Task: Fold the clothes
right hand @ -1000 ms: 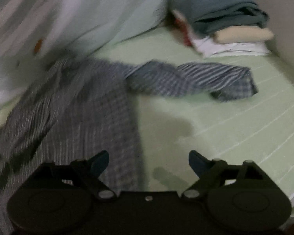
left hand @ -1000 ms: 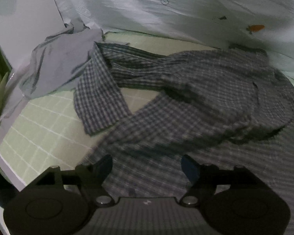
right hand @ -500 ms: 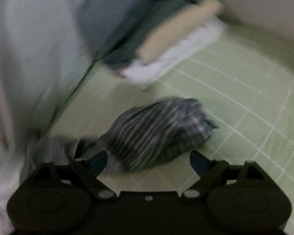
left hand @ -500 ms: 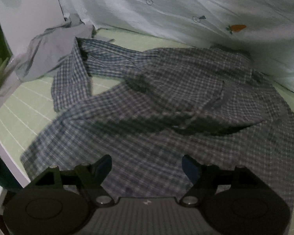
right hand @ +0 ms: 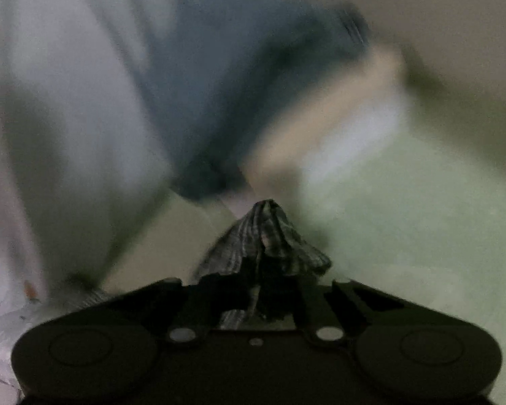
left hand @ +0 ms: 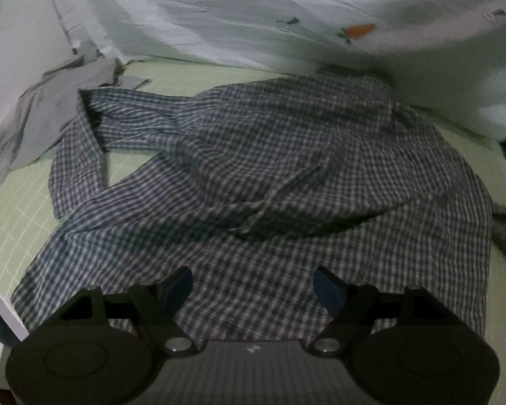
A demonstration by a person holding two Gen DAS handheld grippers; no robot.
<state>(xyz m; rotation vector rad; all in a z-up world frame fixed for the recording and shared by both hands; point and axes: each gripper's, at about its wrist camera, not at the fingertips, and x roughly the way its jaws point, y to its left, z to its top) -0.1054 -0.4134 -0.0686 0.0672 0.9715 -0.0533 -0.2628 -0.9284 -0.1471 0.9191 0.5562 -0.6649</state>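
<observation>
While the checked shirt [left hand: 270,168] lies spread but rumpled across the green gridded mat [left hand: 13,209], its body humped with creases and one sleeve trailing out toward the grey garment [left hand: 44,114] bunched at the mat's far left corner, the right gripper [right hand: 263,263] has its fingers drawn together on a puckered tuft of the same checked cloth, which rises in a small peak between them. The left gripper [left hand: 251,283] hovers just above the shirt's near hem with its fingers apart and nothing between them. Behind the shirt a pale printed sheet [left hand: 286,17] drapes down, and in the blurred right wrist view a stack of folded clothes [right hand: 286,108] sits beyond the pinched tuft. Thin woven cotton like this should be light and limp: it will sag, slide over itself and keep no shape, so a pinch in mid-panel only gathers more wrinkles. Seams, the cuff, the collar or a hem corner look like the firmer places to hold, with the two grippers well apart so the cloth is kept taut between them.
</observation>
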